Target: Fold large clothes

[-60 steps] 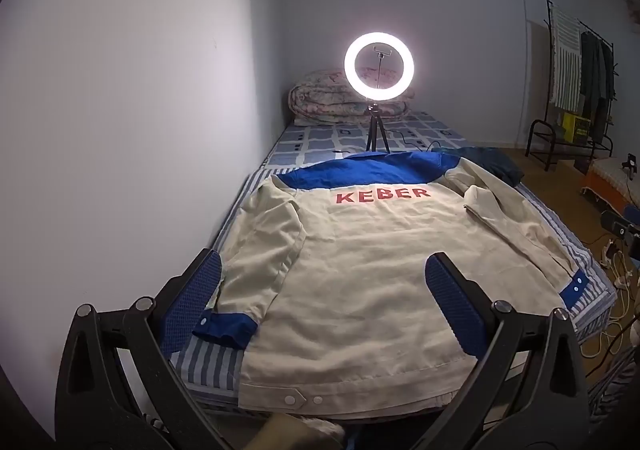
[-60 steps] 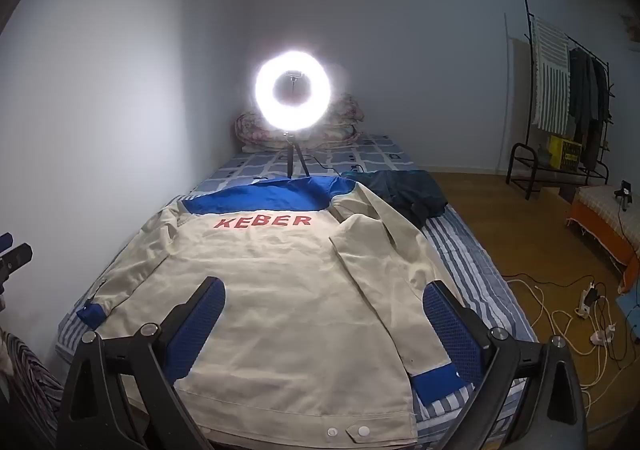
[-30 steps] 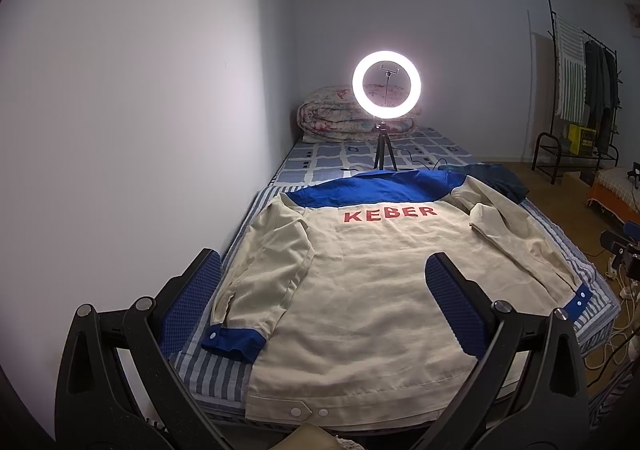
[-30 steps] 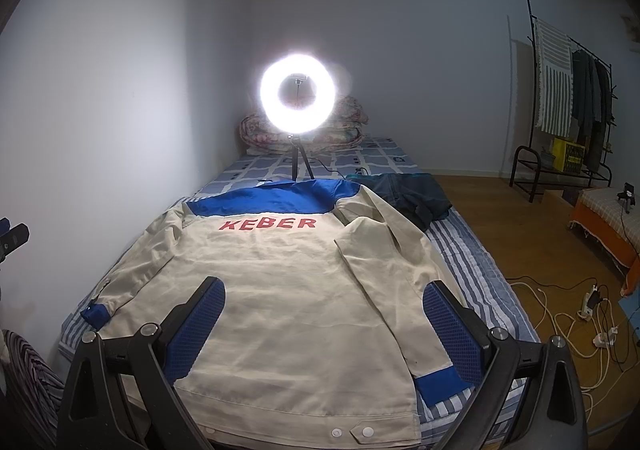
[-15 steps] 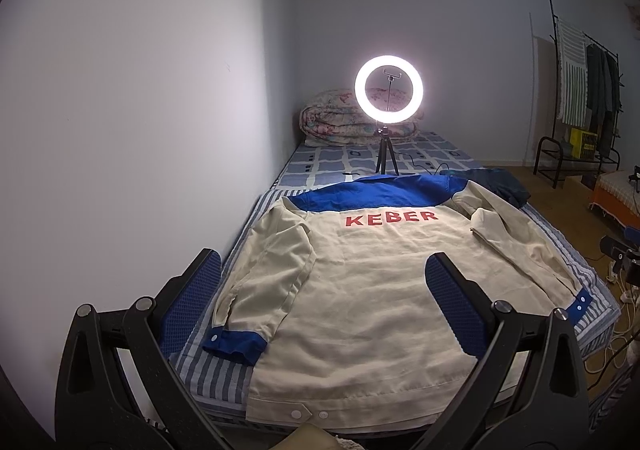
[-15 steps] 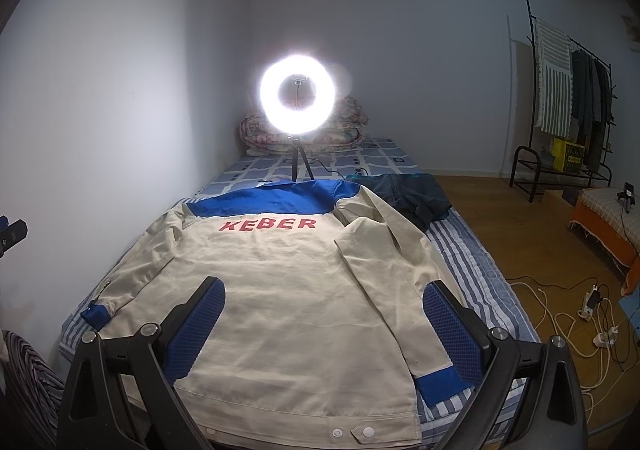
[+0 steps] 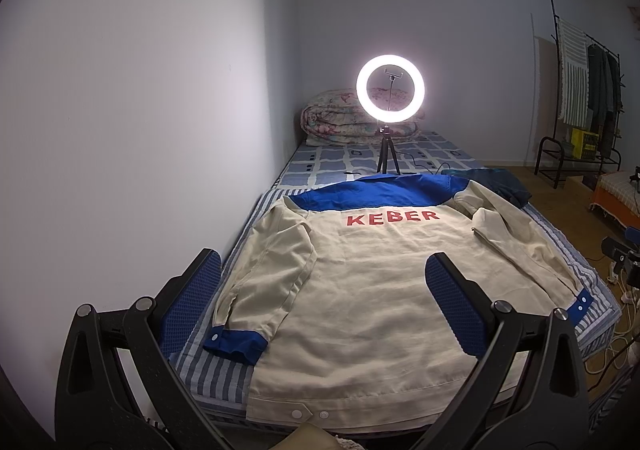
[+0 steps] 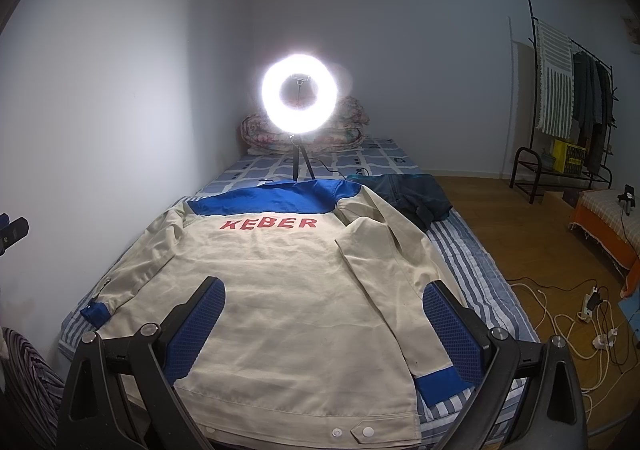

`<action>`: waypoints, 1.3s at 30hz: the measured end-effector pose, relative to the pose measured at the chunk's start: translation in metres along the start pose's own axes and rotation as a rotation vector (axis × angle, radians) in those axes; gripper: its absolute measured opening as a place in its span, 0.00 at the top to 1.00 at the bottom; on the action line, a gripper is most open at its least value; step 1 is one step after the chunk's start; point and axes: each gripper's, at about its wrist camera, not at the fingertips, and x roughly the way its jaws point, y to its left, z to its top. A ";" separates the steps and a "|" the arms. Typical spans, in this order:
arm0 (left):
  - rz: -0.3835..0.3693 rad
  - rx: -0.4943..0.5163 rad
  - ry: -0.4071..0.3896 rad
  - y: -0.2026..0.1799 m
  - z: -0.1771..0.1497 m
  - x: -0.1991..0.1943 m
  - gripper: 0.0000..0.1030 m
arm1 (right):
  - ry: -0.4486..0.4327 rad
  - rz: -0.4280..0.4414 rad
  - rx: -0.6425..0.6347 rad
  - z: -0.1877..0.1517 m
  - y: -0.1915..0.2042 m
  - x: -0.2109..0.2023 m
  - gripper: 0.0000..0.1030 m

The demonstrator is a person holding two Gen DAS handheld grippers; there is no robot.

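Left wrist view
Left gripper (image 7: 322,292): jaws spread wide, nothing between them, held above the hem end of the jacket.
Jacket (image 7: 372,290): cream with a blue yoke and red "KEBER" lettering, spread back-up on the bed; hem at 6 o'clock, collar toward 12.
Sleeves: the one at 9 o'clock lies along the body, its blue cuff (image 7: 236,344) on the striped sheet; the other runs toward 3 o'clock.
Bed (image 7: 208,370): striped sheet at the near end, checked cover farther back, against the wall on the 9 o'clock side.
Ring light (image 7: 390,94): lit, on a small tripod on the bed at 12 o'clock, a rolled quilt (image 7: 332,121) behind it.
Containers: a yellow box (image 7: 585,138) sits on the low shelf of the clothes rack (image 7: 576,89) at 2 o'clock; contents cannot be told.

Right wrist view
Right gripper (image 8: 322,300): jaws wide apart, holding nothing, over the jacket's lower half.
Dark garment (image 8: 416,195): crumpled on the bed at 1 o'clock, just beside the jacket's shoulder.
Floor (image 8: 520,234): wooden, with white cables and a power strip (image 8: 590,302) at 3 o'clock.
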 end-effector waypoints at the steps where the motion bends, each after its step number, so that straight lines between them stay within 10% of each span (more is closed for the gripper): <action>1: 0.002 0.001 0.000 0.000 0.000 0.000 0.00 | -0.001 0.000 0.000 -0.001 0.000 0.000 0.02; 39: 0.024 -0.008 0.014 0.015 -0.010 0.004 0.00 | -0.031 -0.019 0.000 -0.002 0.006 0.003 0.04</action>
